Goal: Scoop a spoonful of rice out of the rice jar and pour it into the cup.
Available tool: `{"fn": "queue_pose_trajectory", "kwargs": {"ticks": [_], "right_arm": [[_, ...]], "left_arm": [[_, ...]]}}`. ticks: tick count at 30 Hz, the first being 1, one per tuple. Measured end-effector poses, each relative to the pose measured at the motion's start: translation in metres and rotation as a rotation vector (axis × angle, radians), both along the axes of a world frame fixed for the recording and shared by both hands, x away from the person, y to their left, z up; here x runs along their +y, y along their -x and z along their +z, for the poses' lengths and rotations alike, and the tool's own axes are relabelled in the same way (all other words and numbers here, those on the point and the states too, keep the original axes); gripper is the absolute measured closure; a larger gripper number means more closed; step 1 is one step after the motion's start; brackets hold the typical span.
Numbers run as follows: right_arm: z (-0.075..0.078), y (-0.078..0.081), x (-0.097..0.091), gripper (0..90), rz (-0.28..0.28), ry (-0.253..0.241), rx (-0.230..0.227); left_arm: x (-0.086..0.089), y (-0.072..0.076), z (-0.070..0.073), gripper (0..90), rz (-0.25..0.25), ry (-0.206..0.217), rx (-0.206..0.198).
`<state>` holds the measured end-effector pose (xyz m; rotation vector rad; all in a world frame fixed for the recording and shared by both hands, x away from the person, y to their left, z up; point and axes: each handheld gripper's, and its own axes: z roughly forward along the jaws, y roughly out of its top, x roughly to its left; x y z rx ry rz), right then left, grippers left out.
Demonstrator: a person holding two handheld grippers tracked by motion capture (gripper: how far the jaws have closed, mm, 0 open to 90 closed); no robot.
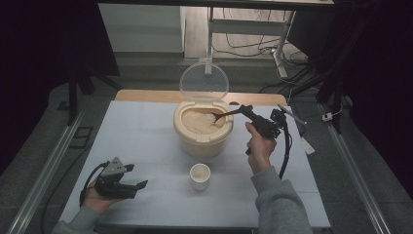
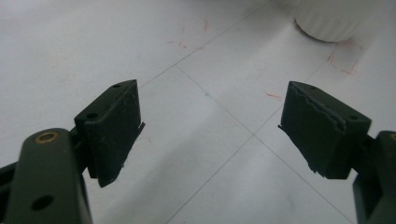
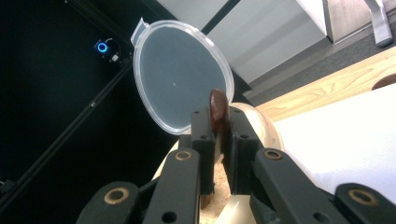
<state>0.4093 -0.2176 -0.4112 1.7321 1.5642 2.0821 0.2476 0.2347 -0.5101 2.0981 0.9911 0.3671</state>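
r gripper (image 1: 248,111) pinching spoon (image 1: 225,116) handle, jaws pressed tight on it; spoon bowl sunk in grain inside tub (image 1: 202,141) at table centre, toward far edge. tub lid (image 1: 204,82) standing open behind. cup (image 1: 200,176) just in front of tub, toward near edge. l gripper (image 1: 130,178) resting near-left corner of table (image 1: 141,131), jaws spread wide, nothing between.

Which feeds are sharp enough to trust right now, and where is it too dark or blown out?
High view: table evenly lit, surroundings nearly black. Left gripper view: gripper sharp, cup overexposed. Right gripper view: spoon in the gripper is sharp, lid clear, left side dark.
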Motion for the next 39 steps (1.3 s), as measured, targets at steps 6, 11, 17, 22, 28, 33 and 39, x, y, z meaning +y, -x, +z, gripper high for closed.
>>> {"fn": "queue_pose_trajectory", "kwargs": {"ticks": [6,11,17,22,28,33,39], "right_arm": [[-0.002,-0.001,-0.005,83.9,0.010,-0.052,0.041],[-0.004,-0.003,-0.008,83.9,0.017,-0.097,0.065],[-0.002,-0.002,-0.011,83.9,0.020,-0.116,0.063],[-0.003,-0.002,-0.013,83.9,0.029,-0.132,0.072],[-0.006,-0.002,-0.015,83.9,0.038,-0.153,0.089],[-0.004,-0.001,-0.017,83.9,0.040,-0.172,0.089],[-0.003,0.002,-0.018,83.9,0.060,-0.176,0.090]], "left_arm": [[-0.001,0.000,0.000,20.3,-0.002,-0.008,-0.001],[-0.001,-0.001,-0.001,20.3,0.000,-0.009,0.000],[0.000,0.000,0.000,20.4,0.000,-0.006,-0.001],[-0.001,0.000,-0.001,20.3,-0.003,-0.010,0.000],[-0.001,-0.001,-0.001,20.3,-0.002,-0.010,0.002],[-0.001,-0.001,-0.001,20.3,-0.003,-0.010,0.003],[0.000,-0.001,-0.001,20.3,-0.002,-0.010,0.004]]}}
